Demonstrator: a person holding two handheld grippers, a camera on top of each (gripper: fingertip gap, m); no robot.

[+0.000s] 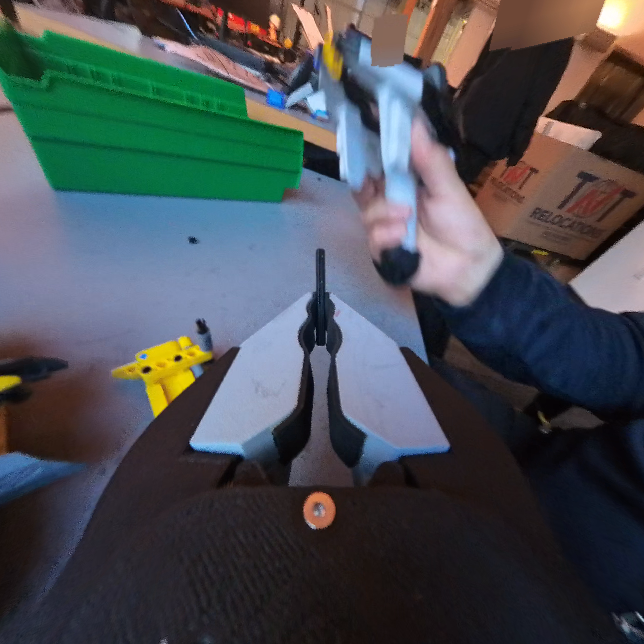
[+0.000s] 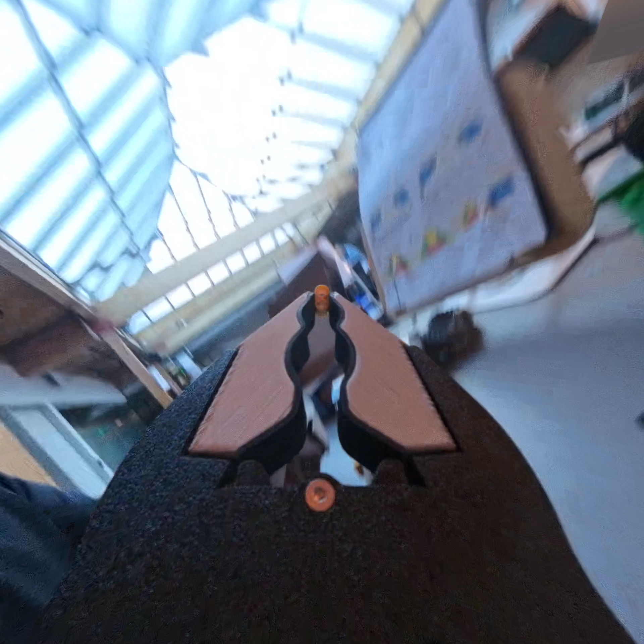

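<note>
My left gripper (image 1: 320, 300) has white fingers and is shut on a thin black rod (image 1: 320, 275), which sticks out forward past the tips, above the grey table (image 1: 139, 265). A yellow holed building piece (image 1: 163, 369) with a small grey and black pin (image 1: 204, 336) lies on the table to its left. A hand in a dark sleeve (image 1: 449, 237) holds the other gripper's grey body (image 1: 380, 115) raised at upper right, blurred. My right gripper (image 2: 321, 302) has copper-coloured fingers, is shut on a small orange pin (image 2: 321, 294), and points up at a glazed ceiling.
Stacked green bins (image 1: 156, 139) stand on the table at the back left. A small black part (image 1: 192, 239) lies mid-table. A black and yellow object (image 1: 21, 376) is at the left edge. A printed cardboard box (image 1: 557, 198) stands off the table's right side. My right fingertips sit around 12 centimetres from my left ones.
</note>
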